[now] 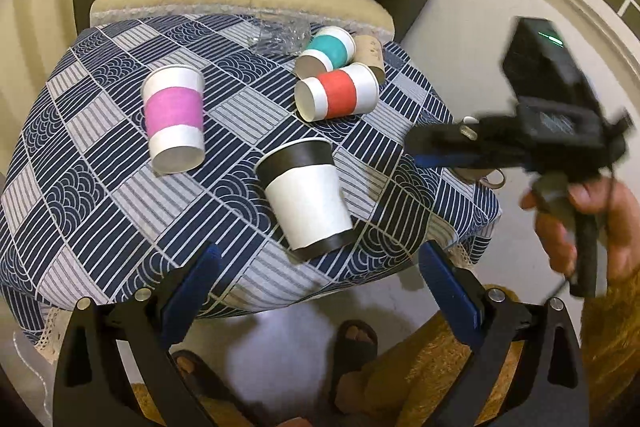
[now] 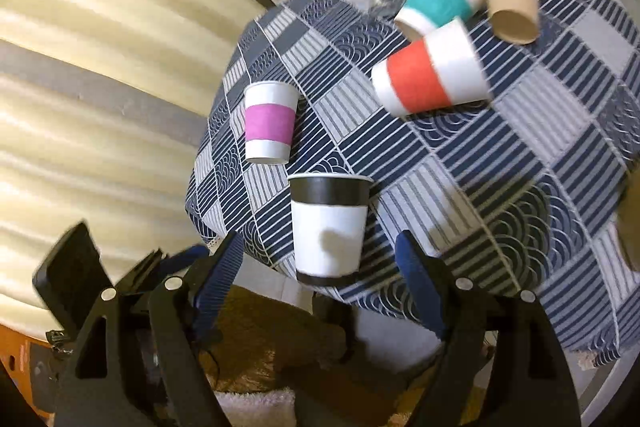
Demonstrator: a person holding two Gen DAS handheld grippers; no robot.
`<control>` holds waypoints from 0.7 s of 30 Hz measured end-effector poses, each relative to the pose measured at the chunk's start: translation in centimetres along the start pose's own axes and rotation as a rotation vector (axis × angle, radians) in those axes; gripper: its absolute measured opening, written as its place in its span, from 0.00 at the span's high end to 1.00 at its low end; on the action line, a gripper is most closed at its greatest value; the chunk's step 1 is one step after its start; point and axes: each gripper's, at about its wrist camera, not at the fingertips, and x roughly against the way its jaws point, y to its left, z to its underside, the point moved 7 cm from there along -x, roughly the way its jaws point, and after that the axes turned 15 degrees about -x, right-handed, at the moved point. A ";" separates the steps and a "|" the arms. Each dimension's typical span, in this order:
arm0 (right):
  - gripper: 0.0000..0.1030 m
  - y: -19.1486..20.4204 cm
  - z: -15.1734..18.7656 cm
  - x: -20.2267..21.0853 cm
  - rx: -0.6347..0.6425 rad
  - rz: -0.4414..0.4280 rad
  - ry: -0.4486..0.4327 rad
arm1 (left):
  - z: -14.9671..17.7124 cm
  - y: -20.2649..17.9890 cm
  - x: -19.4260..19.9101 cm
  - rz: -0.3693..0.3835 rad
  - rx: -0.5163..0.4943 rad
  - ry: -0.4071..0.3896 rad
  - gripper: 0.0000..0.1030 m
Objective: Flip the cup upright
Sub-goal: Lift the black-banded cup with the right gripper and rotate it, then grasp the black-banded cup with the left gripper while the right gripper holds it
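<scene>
target: black-banded cup [image 2: 329, 225] lying on its side near the front edge of the patterned tablecloth [image 2: 520, 163], rim pointing away from the person
right gripper [image 2: 320, 259]: jaws spread wide, lining up on the cup's base end, not touching it
left gripper [image 1: 318, 269]: also spread, holding nothing, hovering off the table edge
technique: closing on the mid wall, squeezing lightly so the paper isn't crushing, then rotating base-down
watch: pink cup [image 2: 268, 123] sitting close by
</scene>
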 end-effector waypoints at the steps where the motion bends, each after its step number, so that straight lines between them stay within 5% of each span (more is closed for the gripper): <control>1: 0.24 -0.3 0.5 0.8 0.015 -0.001 -0.014 | -0.5 -0.1 -0.2 0.003 0.018 0.007 0.06; 14: 0.24 -7.1 6.8 3.1 -0.054 -0.091 -0.030 | -3.1 -0.1 -6.1 -0.038 0.109 0.187 0.06; 21: 0.24 -8.0 9.8 1.5 -0.101 -0.215 0.026 | -2.9 0.5 -9.1 -0.063 0.151 0.260 0.08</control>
